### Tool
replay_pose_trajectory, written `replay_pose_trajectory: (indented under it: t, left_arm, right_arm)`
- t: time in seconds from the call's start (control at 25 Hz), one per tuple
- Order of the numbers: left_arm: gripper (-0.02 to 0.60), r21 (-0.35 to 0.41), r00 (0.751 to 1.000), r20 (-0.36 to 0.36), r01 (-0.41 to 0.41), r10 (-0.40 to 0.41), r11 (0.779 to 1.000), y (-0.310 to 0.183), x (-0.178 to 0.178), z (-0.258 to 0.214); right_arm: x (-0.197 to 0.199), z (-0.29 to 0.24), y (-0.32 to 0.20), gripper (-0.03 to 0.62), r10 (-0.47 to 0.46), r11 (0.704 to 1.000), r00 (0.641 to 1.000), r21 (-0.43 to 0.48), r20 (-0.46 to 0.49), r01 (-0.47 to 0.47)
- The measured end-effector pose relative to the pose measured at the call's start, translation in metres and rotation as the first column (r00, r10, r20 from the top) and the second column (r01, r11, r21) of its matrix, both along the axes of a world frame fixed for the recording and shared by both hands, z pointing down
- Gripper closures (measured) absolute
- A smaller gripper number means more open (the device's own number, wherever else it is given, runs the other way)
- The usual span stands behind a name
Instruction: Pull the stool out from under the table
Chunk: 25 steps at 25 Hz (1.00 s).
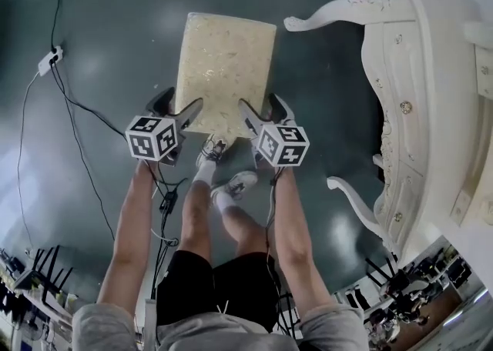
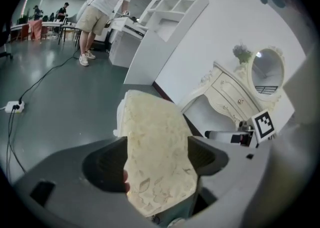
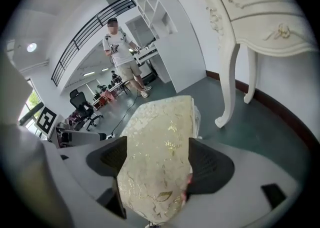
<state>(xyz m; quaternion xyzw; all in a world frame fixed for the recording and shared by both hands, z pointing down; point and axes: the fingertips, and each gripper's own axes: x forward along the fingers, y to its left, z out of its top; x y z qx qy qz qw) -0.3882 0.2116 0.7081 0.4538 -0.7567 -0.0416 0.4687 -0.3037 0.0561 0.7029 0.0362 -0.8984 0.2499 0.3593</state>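
Note:
The stool (image 1: 223, 65) has a cream, gold-patterned cushion and stands on the dark floor, left of the white dressing table (image 1: 431, 95) and out from under it. My left gripper (image 1: 179, 101) holds the stool's near left corner and my right gripper (image 1: 263, 105) its near right corner. In the left gripper view the cushion (image 2: 155, 152) fills the gap between both pads of the left gripper (image 2: 157, 157). The right gripper view shows the same: the cushion (image 3: 160, 147) is pressed between the right gripper's (image 3: 157, 164) pads. The stool's legs are hidden.
The table's curved legs (image 1: 354, 195) reach out on the right. A power strip and cable (image 1: 50, 57) lie on the floor at left. My own shoes (image 1: 223, 180) are just behind the stool. A person (image 3: 122, 42) stands far off by white shelving (image 2: 165, 17).

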Motion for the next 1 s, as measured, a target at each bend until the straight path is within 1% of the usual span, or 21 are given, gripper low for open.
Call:
replay_pose_trajectory:
  t: [0.16,0.32,0.56,0.68,0.76,0.84,0.92,1.0]
  left_arm:
    - [0.206,0.033,0.996,0.084,-0.031,0.028,0.999,-0.017,-0.008,-0.058]
    - [0.213,0.073,0.986,0.157,-0.064,0.052,0.995,-0.043,-0.009,-0.120]
    - [0.227,0.127,0.954,0.283,-0.145,0.105,0.981,-0.088,0.002,-0.220]
    - [0.235,0.141,0.930,0.339,-0.203,0.145,0.969,-0.112,0.021,-0.270]
    - [0.248,0.141,0.904,0.385,-0.256,0.185,0.956,-0.130,0.036,-0.301]
    - [0.270,0.144,0.878,0.423,-0.308,0.223,0.940,-0.149,0.055,-0.331]
    - [0.281,0.152,0.859,0.445,-0.352,0.254,0.923,-0.166,0.078,-0.359]
    - [0.292,0.164,0.841,0.459,-0.397,0.286,0.903,-0.183,0.102,-0.384]
  right_arm:
    - [-0.005,-0.054,-0.011,0.198,0.004,0.999,0.999,0.054,0.050,-0.007]
    - [-0.002,-0.117,-0.029,0.198,0.027,0.993,0.992,0.108,0.120,-0.041]
    - [0.016,-0.212,-0.059,0.200,0.060,0.976,0.976,0.192,0.209,-0.101]
    - [0.035,-0.262,-0.075,0.200,0.080,0.964,0.965,0.228,0.249,-0.138]
    - [0.049,-0.295,-0.087,0.200,0.096,0.951,0.956,0.258,0.278,-0.170]
    - [0.067,-0.327,-0.099,0.201,0.118,0.938,0.945,0.279,0.304,-0.207]
    - [0.090,-0.356,-0.110,0.208,0.146,0.923,0.935,0.296,0.322,-0.246]
    - [0.117,-0.381,-0.121,0.245,0.186,0.897,0.923,0.326,0.336,-0.300]
